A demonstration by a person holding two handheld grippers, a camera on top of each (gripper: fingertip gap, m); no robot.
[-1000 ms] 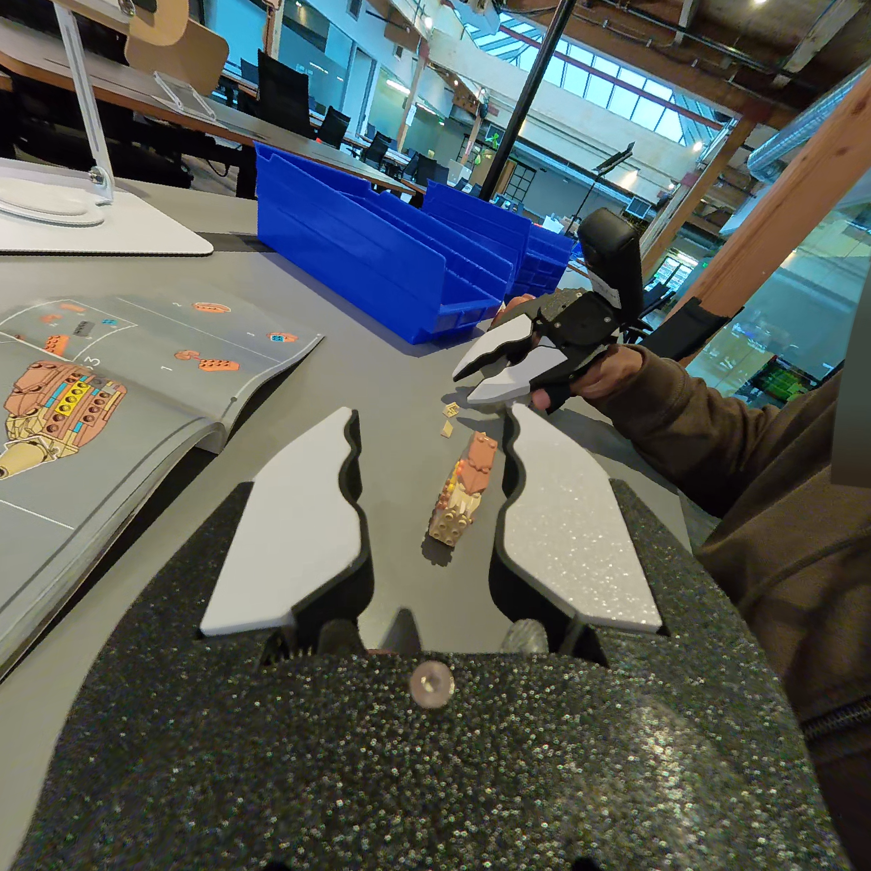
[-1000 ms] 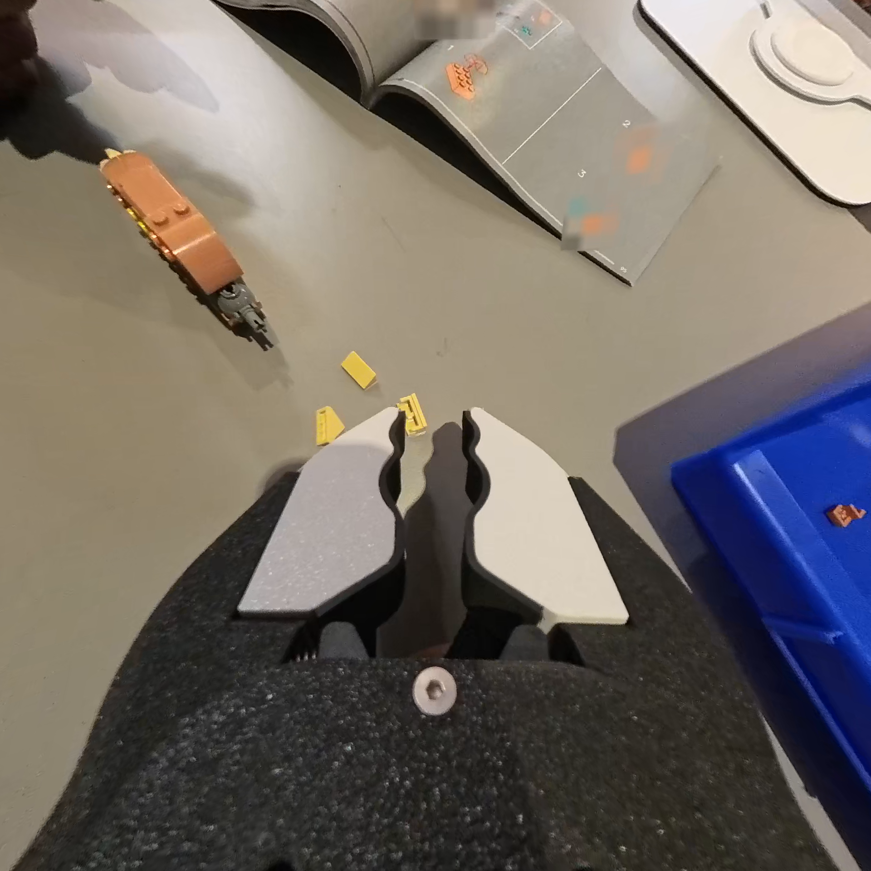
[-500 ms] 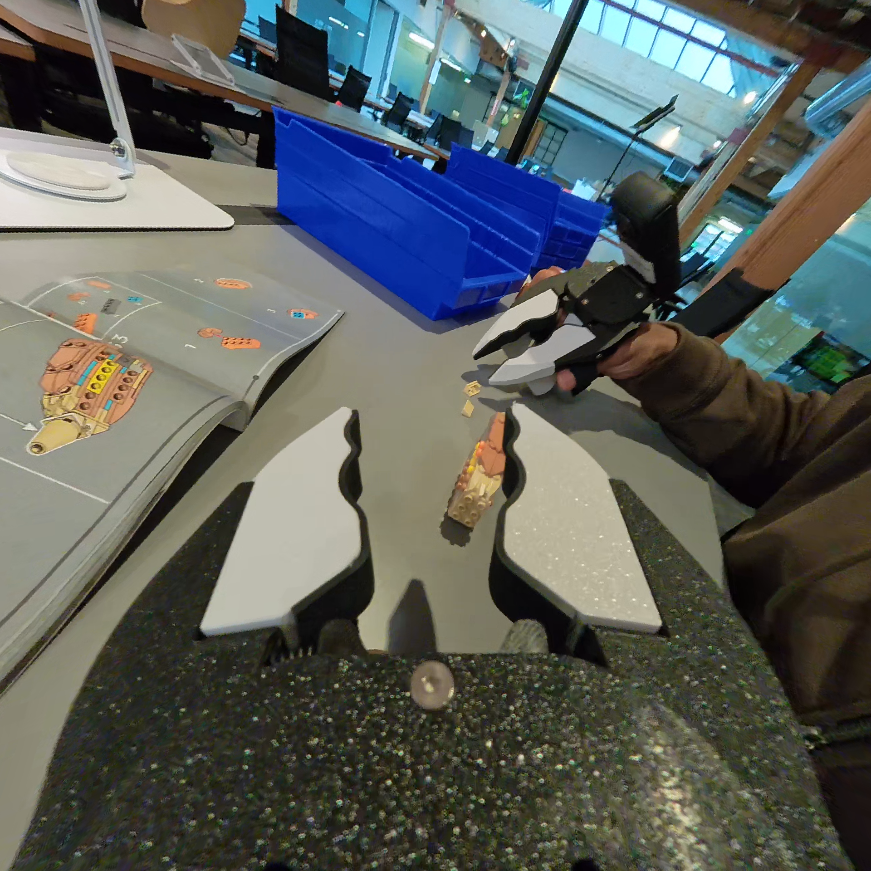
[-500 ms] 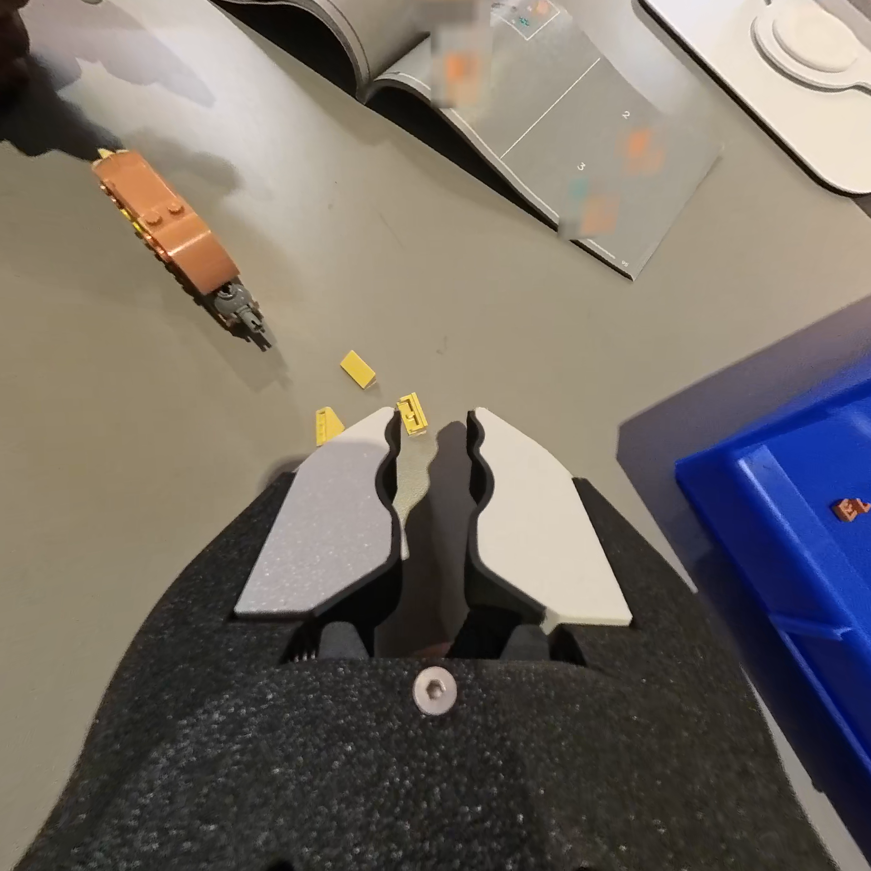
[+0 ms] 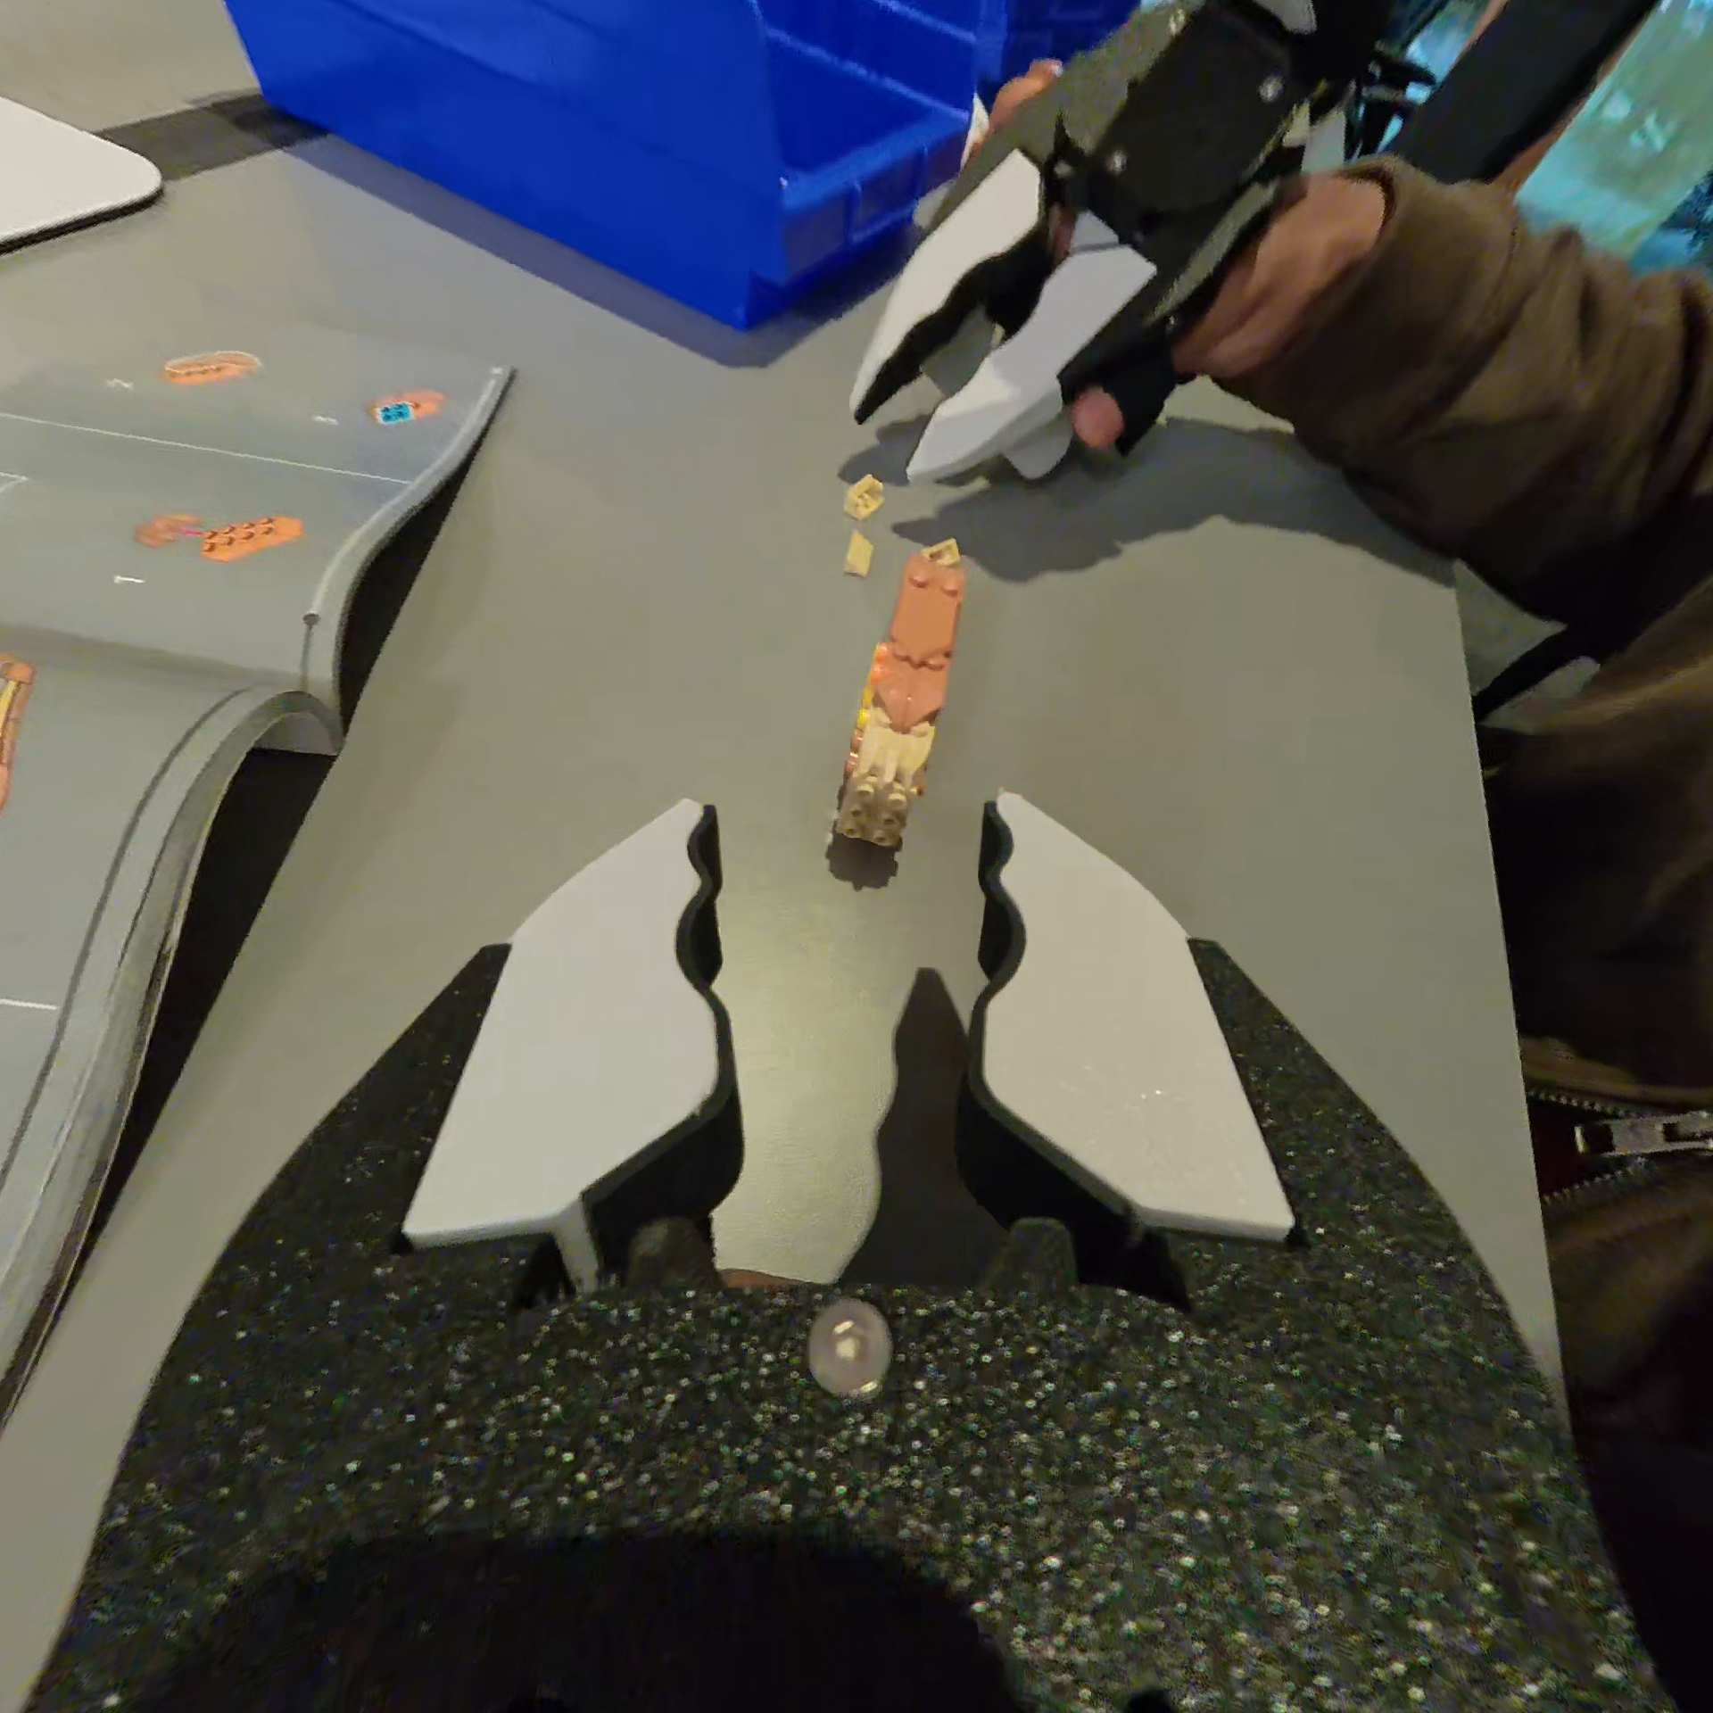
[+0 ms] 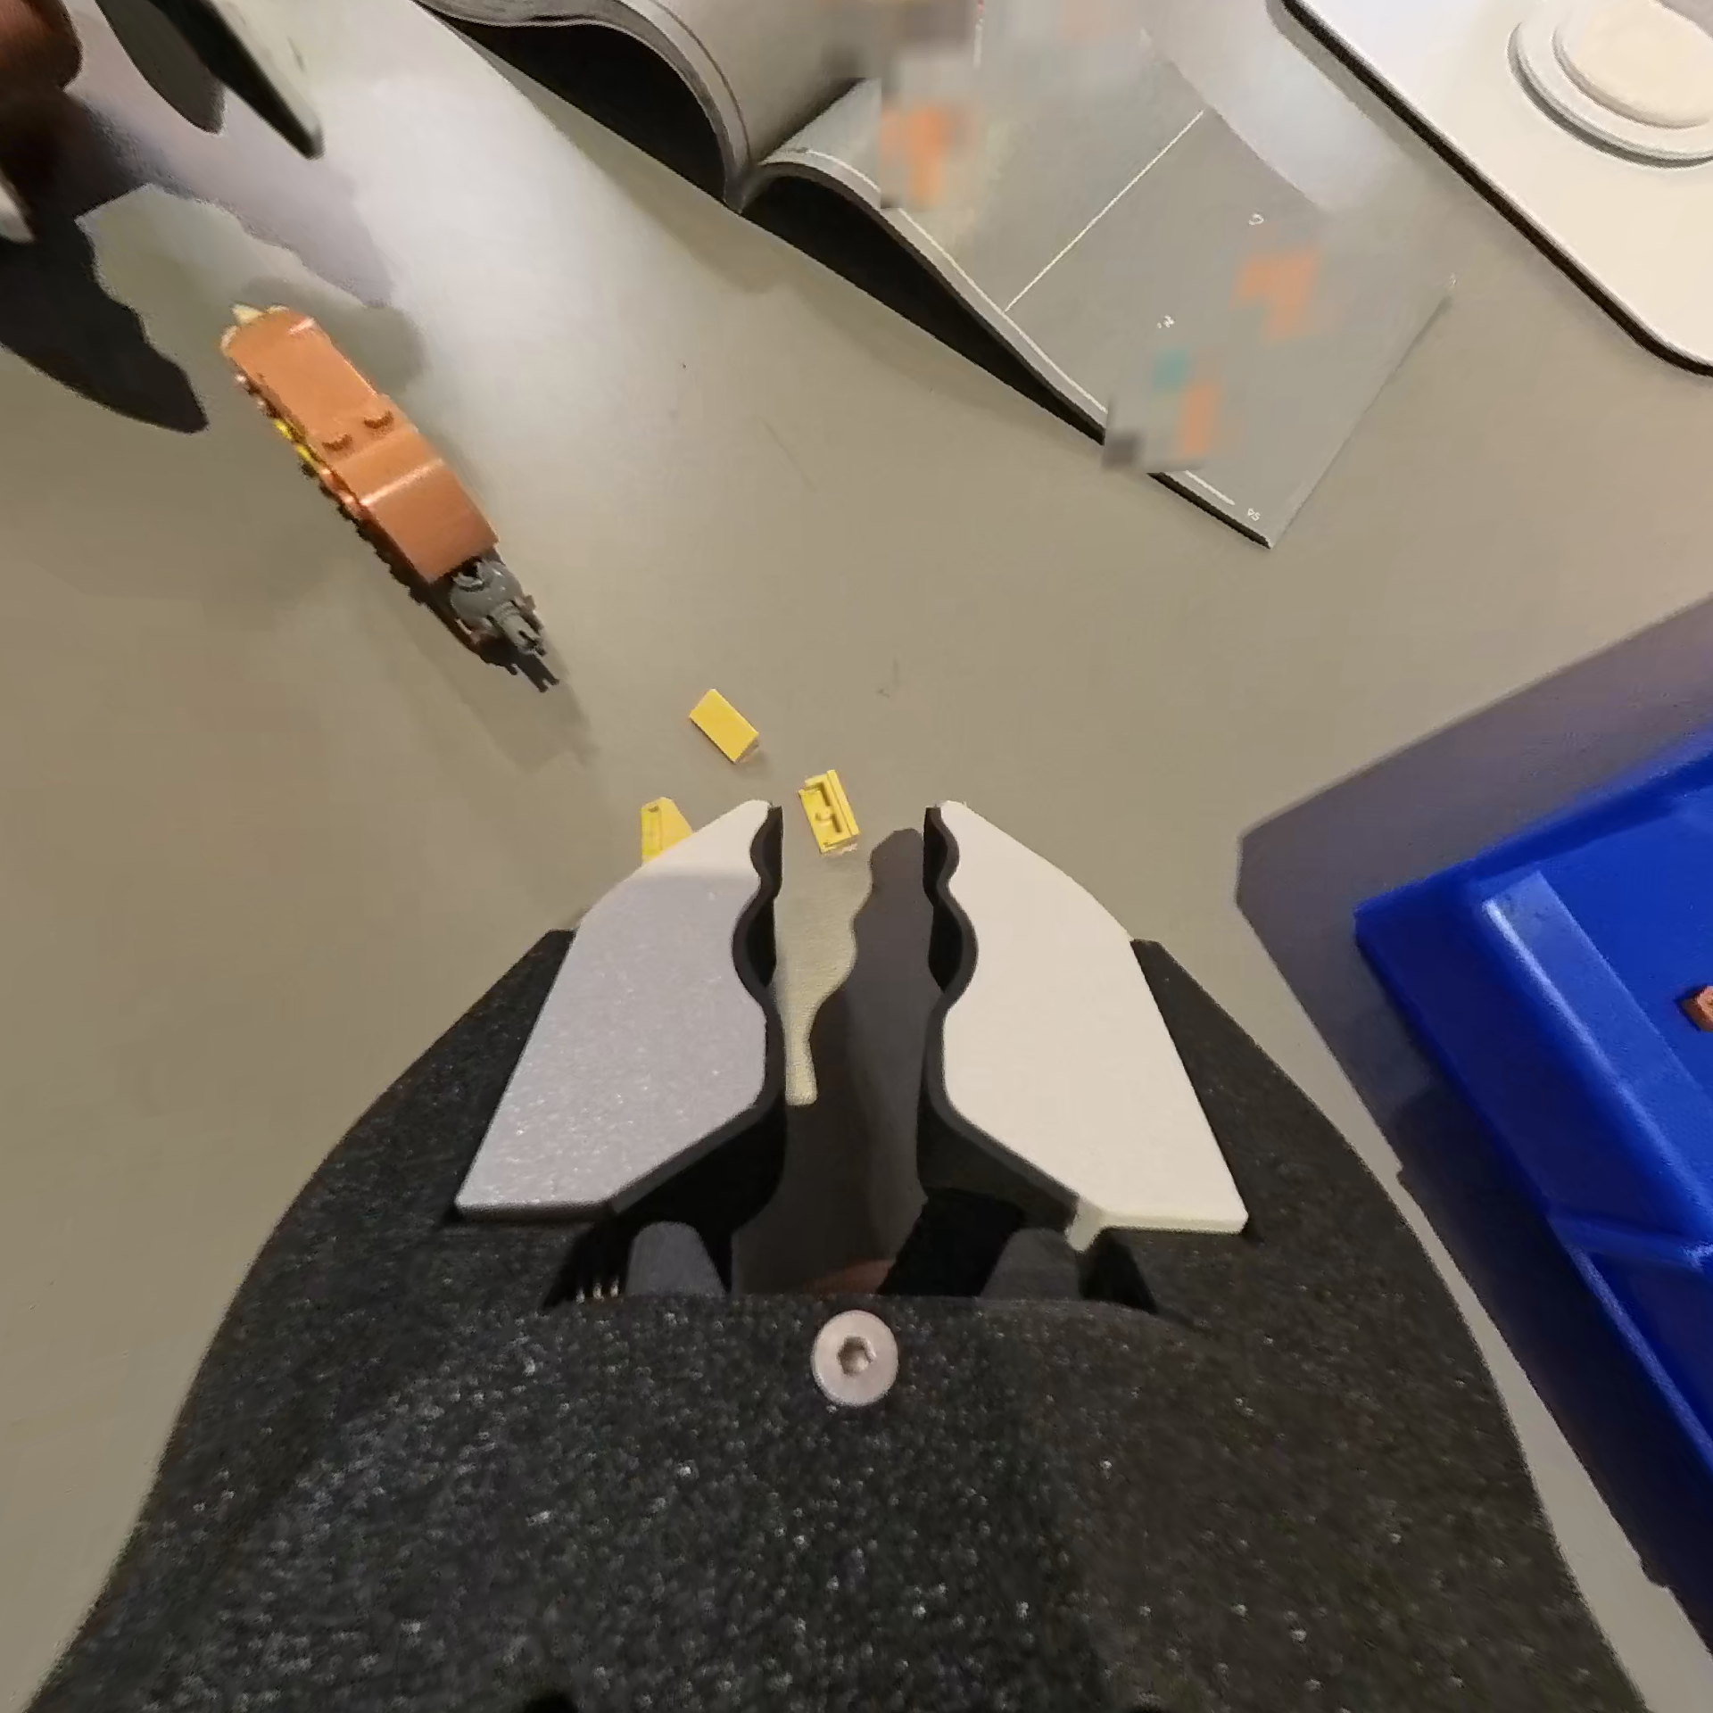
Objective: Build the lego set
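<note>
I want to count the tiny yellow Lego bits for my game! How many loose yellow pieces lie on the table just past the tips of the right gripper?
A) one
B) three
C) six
B: in the right wrist view three small yellow pieces lie apart on the grey table, just beyond the open right gripper.

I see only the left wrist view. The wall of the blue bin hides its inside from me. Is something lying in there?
Observer: Yes. The right wrist view shows one small brown piece inside the blue bin.
Operator: And the far end of the model, how does it finish?
Observer: The model ends in a dark grey connector, which points toward the loose yellow pieces.
</note>
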